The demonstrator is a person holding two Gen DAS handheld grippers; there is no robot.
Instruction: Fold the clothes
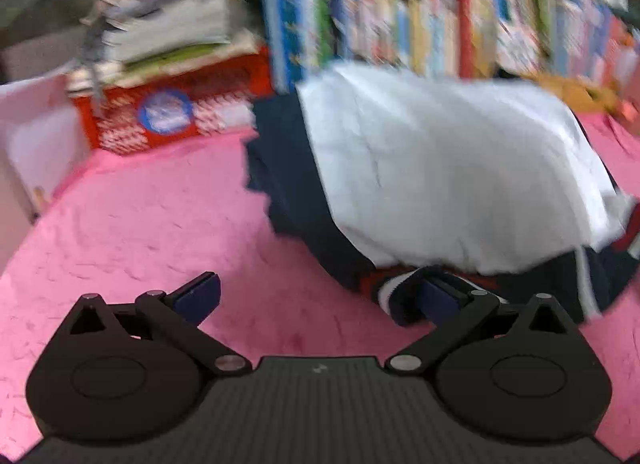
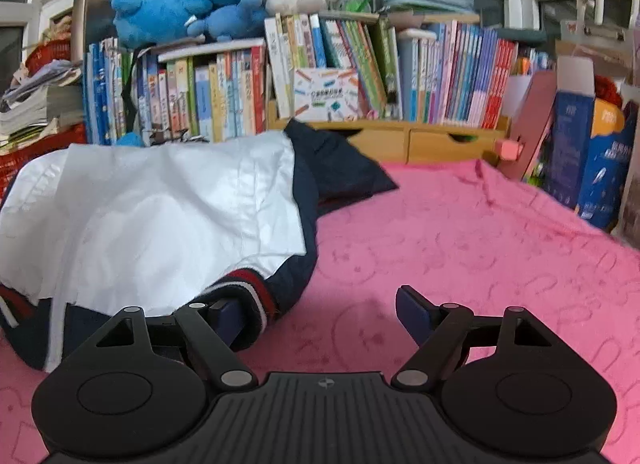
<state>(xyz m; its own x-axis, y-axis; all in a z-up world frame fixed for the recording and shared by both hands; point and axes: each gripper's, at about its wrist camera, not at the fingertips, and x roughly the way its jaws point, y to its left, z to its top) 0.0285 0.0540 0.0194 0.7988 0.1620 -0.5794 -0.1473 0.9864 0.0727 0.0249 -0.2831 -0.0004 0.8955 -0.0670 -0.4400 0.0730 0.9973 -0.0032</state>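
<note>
the jacket [image 2: 168, 215], navy with its white lining turned up, lies bunched on the pink blanket [image 2: 460, 240] between the two claws, its long axis running across from one to the other. the left gripper [image 1: 320, 298] stands with jaws apart, its right finger touching the striped cuff [image 1: 390, 292] but clamping nothing. the right gripper [image 2: 320, 314] is also spread, with the garment's ribbed hem [image 2: 248, 284] over its left finger. both hands sit about equally close, so either could likely pinch an edge.
</note>
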